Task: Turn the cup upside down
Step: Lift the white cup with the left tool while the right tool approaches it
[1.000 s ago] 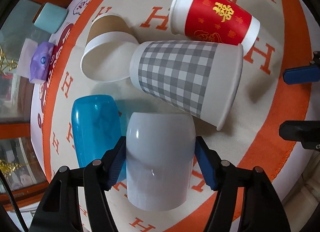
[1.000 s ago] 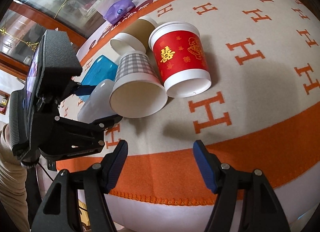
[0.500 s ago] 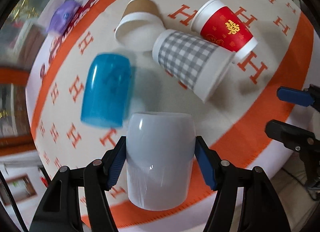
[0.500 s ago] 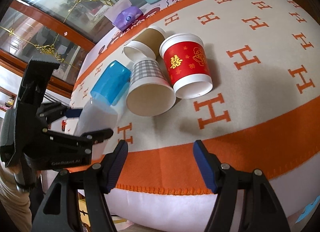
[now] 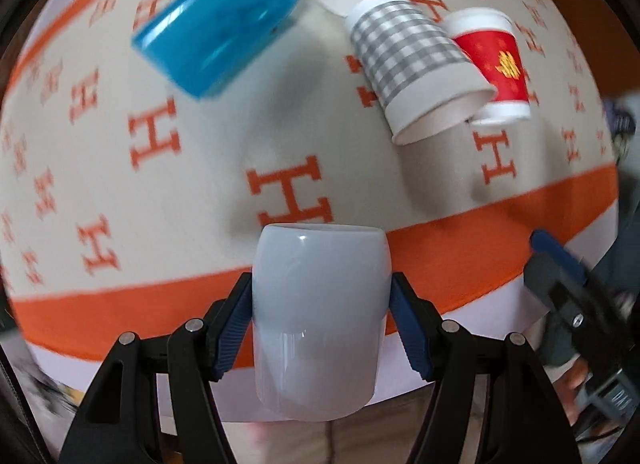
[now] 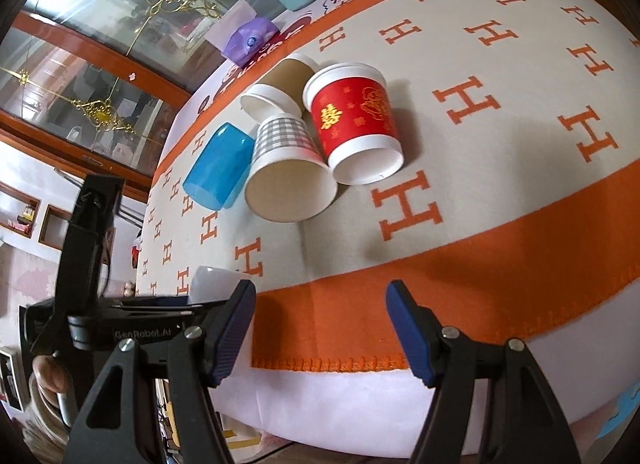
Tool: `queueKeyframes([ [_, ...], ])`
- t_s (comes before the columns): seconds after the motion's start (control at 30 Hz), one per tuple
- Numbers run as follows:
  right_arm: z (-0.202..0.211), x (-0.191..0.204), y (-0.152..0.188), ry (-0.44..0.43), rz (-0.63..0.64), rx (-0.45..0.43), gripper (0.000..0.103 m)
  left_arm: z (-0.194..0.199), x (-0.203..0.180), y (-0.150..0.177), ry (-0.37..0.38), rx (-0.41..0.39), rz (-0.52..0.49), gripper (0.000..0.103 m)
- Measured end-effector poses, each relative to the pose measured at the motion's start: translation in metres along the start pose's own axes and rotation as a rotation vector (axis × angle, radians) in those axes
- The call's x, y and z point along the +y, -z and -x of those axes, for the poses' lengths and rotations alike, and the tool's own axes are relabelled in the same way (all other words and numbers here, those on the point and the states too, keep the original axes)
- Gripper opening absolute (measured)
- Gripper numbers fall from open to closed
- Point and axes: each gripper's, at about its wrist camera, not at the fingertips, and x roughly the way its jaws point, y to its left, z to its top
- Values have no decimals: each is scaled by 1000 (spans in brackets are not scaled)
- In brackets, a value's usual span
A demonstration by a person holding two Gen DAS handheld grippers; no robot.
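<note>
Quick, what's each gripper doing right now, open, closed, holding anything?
Left gripper: closed on the smooth pale grey-white cup, lifted off the blanket.
Right gripper: open, holding nothing.

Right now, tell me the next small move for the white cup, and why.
Probably lower it mouth-down onto the blanket. The left hand-held gripper grips the white cup off the surface near the orange border, apart from the other cups lying on their sides.
</note>
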Motion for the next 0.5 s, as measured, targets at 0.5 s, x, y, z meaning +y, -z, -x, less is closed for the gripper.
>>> queueKeyframes([
  [0.5, -10, 0, 4, 0, 0, 48, 68, -16, 25, 24, 135, -64, 177, 73],
])
